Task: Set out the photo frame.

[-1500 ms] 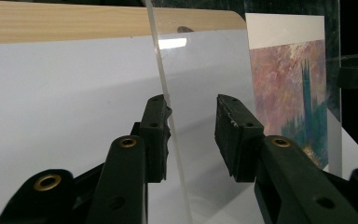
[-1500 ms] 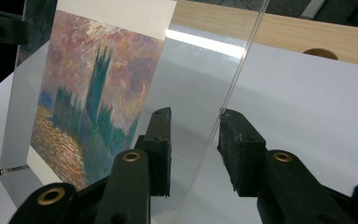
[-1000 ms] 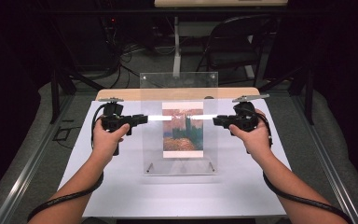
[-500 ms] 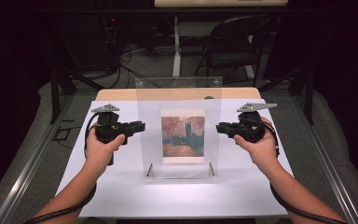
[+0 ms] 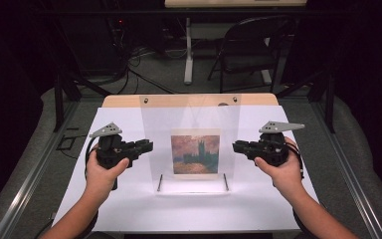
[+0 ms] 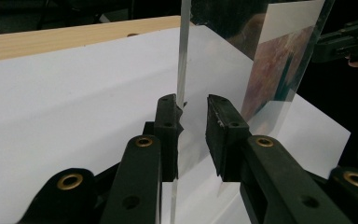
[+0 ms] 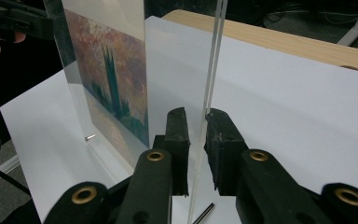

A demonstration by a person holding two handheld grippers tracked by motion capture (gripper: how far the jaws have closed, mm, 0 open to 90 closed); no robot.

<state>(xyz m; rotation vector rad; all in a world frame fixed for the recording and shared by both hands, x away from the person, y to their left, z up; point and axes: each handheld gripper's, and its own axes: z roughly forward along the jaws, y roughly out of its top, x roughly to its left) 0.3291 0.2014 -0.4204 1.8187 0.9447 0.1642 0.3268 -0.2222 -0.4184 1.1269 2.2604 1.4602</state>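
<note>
Left gripper [image 6: 193, 119] straddles the acrylic frame [image 6: 182, 51]; contact unclear.

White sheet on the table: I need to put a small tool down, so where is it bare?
The white sheet is bare along its near edge, in front of the acrylic frame, and in both far corners beside it. The middle is crowded: the frame stands there, with the left claw and right claw at its side edges.

A light wooden table [image 5: 129, 101] carried a large white sheet [image 5: 129, 199] that covered nearly all of it, leaving a bare strip along the far edge. A clear acrylic picture frame [image 5: 191, 119] stood upright at the sheet's middle, resting on two thin metal pins [image 5: 159, 182].
</note>
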